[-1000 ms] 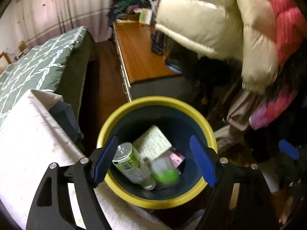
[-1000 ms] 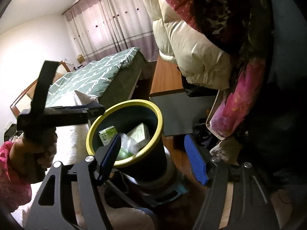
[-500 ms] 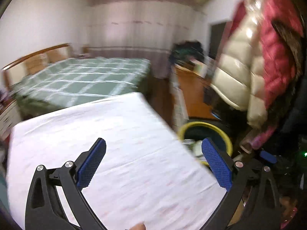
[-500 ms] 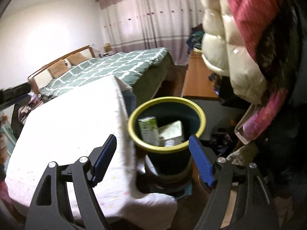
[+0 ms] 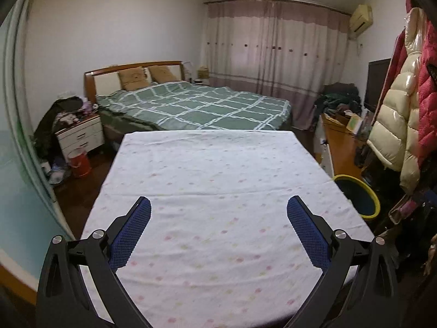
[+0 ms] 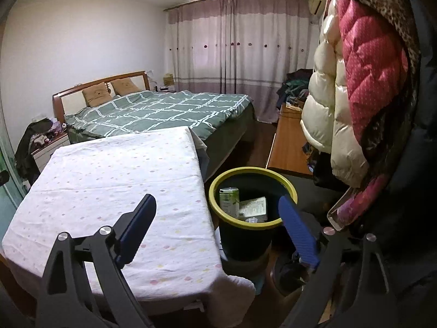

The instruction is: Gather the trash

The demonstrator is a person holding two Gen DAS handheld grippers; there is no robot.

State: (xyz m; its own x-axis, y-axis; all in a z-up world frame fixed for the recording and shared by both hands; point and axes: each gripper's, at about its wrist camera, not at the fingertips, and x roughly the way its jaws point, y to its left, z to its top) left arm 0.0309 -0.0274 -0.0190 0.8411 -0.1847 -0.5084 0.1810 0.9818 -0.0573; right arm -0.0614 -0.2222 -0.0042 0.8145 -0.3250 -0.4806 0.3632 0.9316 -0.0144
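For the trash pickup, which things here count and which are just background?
Job:
bin
can
paper carton
left gripper, open, empty
right gripper, open, empty

Background:
table
bed
coats
curtains

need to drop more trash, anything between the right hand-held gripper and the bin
Nothing visible. The yellow-rimmed bin stands open-topped just ahead of the right hand-held gripper, beside the cloth-covered table; a can and carton lie inside.
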